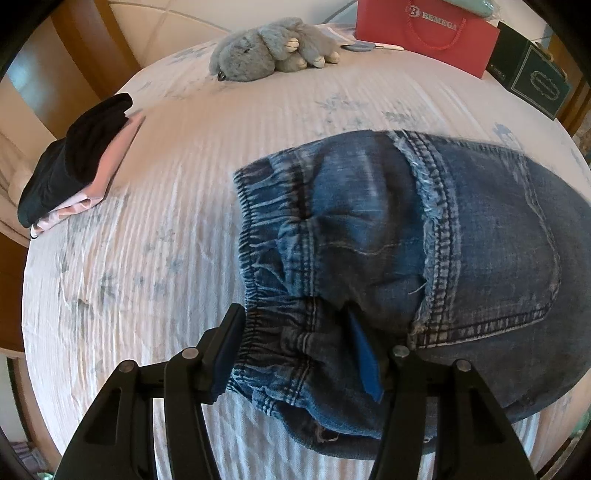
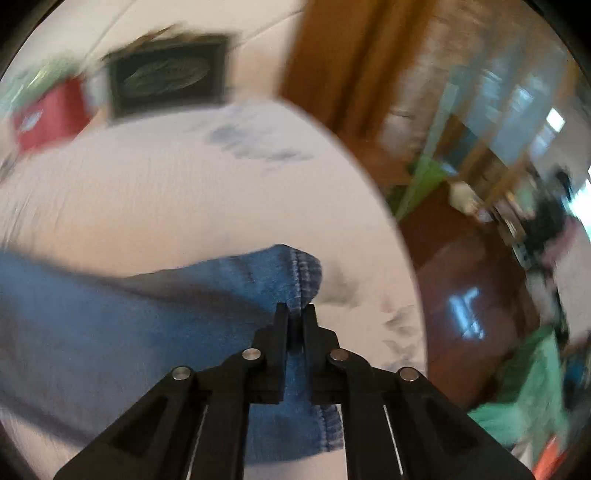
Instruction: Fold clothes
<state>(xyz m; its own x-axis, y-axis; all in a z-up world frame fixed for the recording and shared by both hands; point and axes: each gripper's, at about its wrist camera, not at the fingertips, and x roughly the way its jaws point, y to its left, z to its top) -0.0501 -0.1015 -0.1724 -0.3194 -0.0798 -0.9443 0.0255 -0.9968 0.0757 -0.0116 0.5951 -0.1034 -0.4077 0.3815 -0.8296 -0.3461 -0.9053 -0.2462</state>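
While a small stack of folded clothes point(image 1: 79, 158) already sits at the far left of the bed point(image 1: 184, 206), black pieces on top of a pink one, the jeans point(image 1: 424, 240) are only partway through their own fold, so I judge the task as well begun but not finished. They lie across the right side of the bed, with the gathered elastic waistband point(image 1: 258, 258) facing left and a back pocket showing.

The left gripper point(image 1: 295, 350) hovers at the near end of the waistband with its jaws spread wide; the denim sits between them, but they are not pressed onto it, so nothing is held there.

The right gripper point(image 2: 295, 314) has its jaws nearly together, pinching a hem point(image 2: 303, 273) of the jeans at the leg end, near the right edge of the bed. That view is strongly blurred, so the exact lie of the leg is hard to tell.

What seems left: bringing the leg end over toward the waistband, flattening the bundle, and setting it with the finished stack. A plush toy point(image 1: 273, 48), a red bag point(image 1: 424, 33) and a dark box point(image 1: 532, 77) lie at the far end, well apart from the work.
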